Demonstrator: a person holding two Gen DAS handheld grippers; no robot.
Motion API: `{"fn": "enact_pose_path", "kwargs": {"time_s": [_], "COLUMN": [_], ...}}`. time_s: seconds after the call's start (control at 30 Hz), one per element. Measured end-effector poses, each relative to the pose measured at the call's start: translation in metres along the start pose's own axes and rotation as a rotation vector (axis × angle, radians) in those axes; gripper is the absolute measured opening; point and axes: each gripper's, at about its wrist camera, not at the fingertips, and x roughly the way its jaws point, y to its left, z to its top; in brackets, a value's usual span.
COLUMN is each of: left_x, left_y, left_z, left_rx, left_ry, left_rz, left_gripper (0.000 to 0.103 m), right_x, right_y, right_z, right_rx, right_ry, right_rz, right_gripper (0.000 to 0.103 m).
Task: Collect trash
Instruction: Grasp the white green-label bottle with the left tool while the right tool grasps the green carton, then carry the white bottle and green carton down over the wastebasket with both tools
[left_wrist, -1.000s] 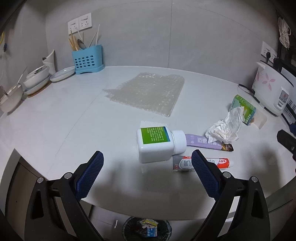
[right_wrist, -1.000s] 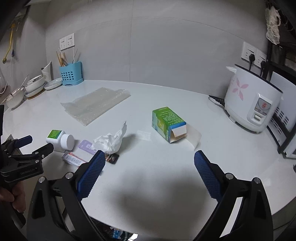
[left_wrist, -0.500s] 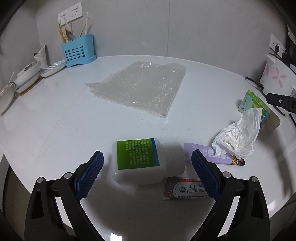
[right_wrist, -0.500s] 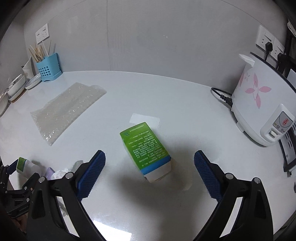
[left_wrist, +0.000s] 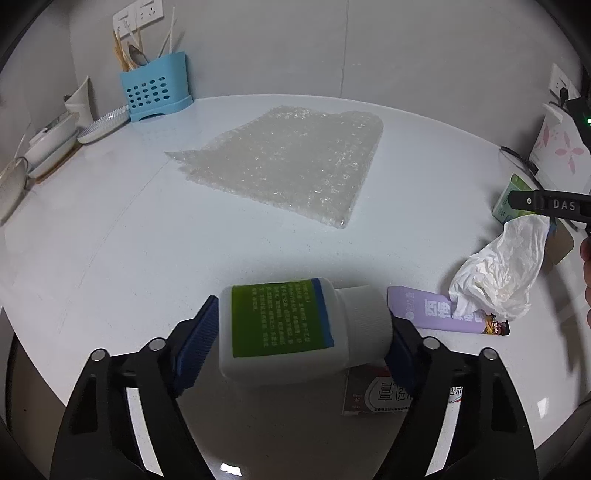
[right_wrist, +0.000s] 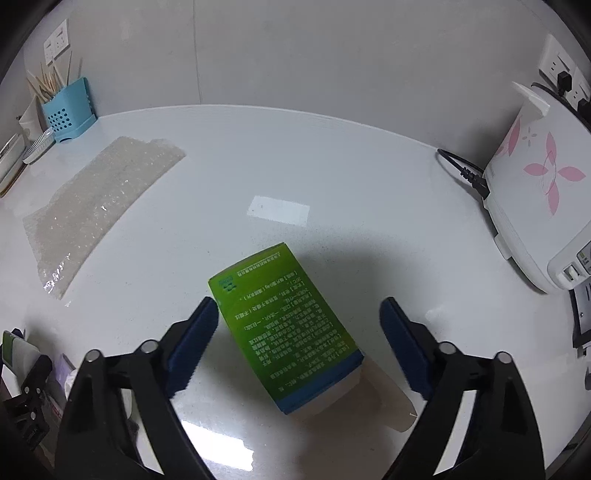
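Observation:
A white bottle with a green label (left_wrist: 291, 336) lies on its side on the white counter (left_wrist: 147, 229). My left gripper (left_wrist: 299, 343) straddles it, both blue pads touching its ends. A green carton (right_wrist: 291, 332) with an open flap lies between the open fingers of my right gripper (right_wrist: 299, 343), which do not touch it. A crumpled tissue (left_wrist: 498, 277), a purple packet (left_wrist: 432, 310) and a red-and-white wrapper (left_wrist: 384, 398) lie right of the bottle. A bubble wrap sheet (left_wrist: 291, 162) lies further back and shows in the right wrist view (right_wrist: 92, 206) too.
A blue utensil holder (left_wrist: 155, 88) and stacked dishes (left_wrist: 55, 136) stand at the back left. A white rice cooker (right_wrist: 539, 199) with its cord (right_wrist: 461, 170) stands at the right. A small paper slip (right_wrist: 279, 210) lies mid-counter.
Both grippers moved forward and down. The left fingers closed in on the bottle's ends. The right gripper came over the green carton, which now lies between its fingers.

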Motion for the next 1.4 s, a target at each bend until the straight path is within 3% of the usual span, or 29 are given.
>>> {"fn": "enact_pose_path", "kwargs": {"time_s": [0.1, 0.23, 0.83, 1.4], "left_x": [0.0, -0.003, -0.032, -0.066], "left_y": [0.003, 0.004, 0.009, 0.022], "left_z": [0.001, 0.001, -0.003, -0.023], "left_rx": [-0.007, -0.002, 0.015, 0.01], "left_ry": [0.002, -0.015, -0.058, -0.083], "left_rz": [-0.009, -0.008, -0.017, -0.035], "left_gripper": [0.07, 0.07, 0.069, 0.069], "right_x": [0.006, 0.002, -0.024, -0.089], "right_y": [0.002, 0.005, 0.002, 0.022], "right_z": [-0.001, -0.004, -0.026, -0.07], "right_rx": [0.015, 0.047, 0.156, 0.197], "right_ry": [0.024, 0.021, -0.048, -0.182], "right_rz": [-0.02, -0.028, -0.085, -0.092], "right_gripper": [0.055, 0.049, 0.048, 0.048]}}
